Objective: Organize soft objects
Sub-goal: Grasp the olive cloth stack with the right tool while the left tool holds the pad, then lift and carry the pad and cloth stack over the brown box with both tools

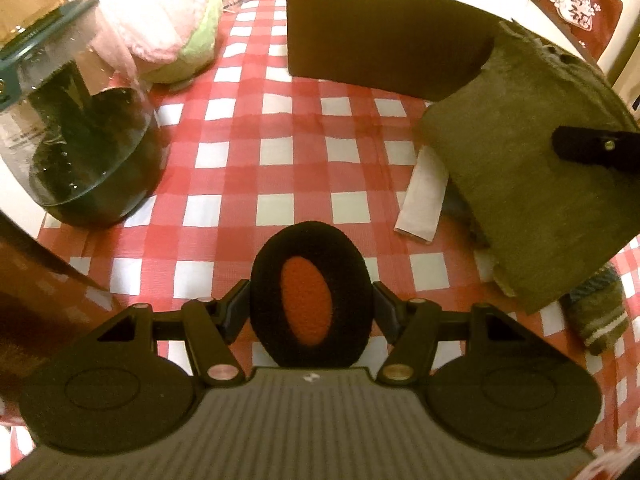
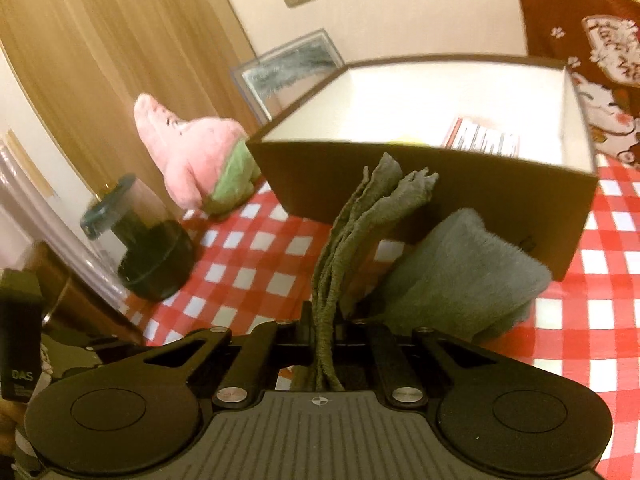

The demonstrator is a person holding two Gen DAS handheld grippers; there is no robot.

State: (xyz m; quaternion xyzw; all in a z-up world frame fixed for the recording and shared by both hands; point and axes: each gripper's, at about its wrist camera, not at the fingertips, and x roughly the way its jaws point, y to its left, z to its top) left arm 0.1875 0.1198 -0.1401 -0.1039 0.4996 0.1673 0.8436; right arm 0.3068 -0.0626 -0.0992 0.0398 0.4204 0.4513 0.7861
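My left gripper (image 1: 311, 304) is shut on a black oval foam ear pad (image 1: 264, 280) with a red centre, held above the checked tablecloth (image 1: 280, 140). My right gripper (image 2: 324, 328) is shut on a grey-green folded cloth (image 2: 460, 276), whose edge stands up between the fingers. In the left wrist view the same cloth (image 1: 532, 192) hangs at the right with a black fingertip (image 1: 592, 148) on it. An open dark box (image 2: 420, 184) with a white inside stands just beyond it; it also shows in the left wrist view (image 1: 380, 36). A pink and green plush toy (image 1: 160, 28) lies at the far left.
A clear jar (image 1: 84, 140) with a teal lid and dark contents stands at the left. A white paper strip (image 1: 424, 196) and a striped sock (image 1: 596, 316) lie under the cloth. A red chair back (image 2: 592, 60) is behind the box. A clear case (image 2: 288, 68) leans at the wall.
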